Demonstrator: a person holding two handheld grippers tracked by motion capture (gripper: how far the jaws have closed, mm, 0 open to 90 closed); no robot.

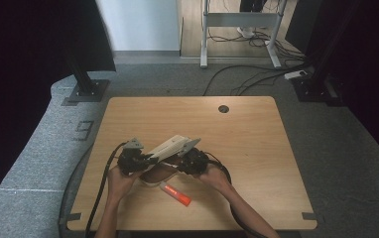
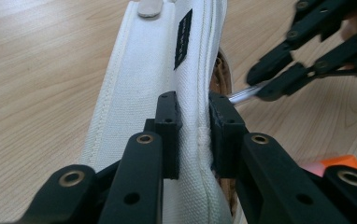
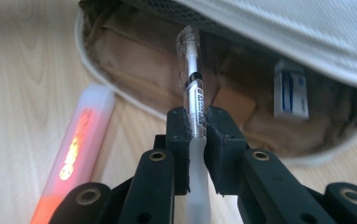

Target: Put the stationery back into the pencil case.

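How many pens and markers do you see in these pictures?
2. A clear pen is clamped in the right gripper, at the open mouth of the white pouch. An orange marker lies on the table. More may be hidden inside the pouch.

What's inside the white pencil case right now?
Inside the pencil case there is a tan lining and a small white-and-blue box. The lifted flap covers the rest, so anything deeper is hidden.

Black two-jaw grippers [image 1: 150,159] with brass-ringed rivets, trailing black cables.
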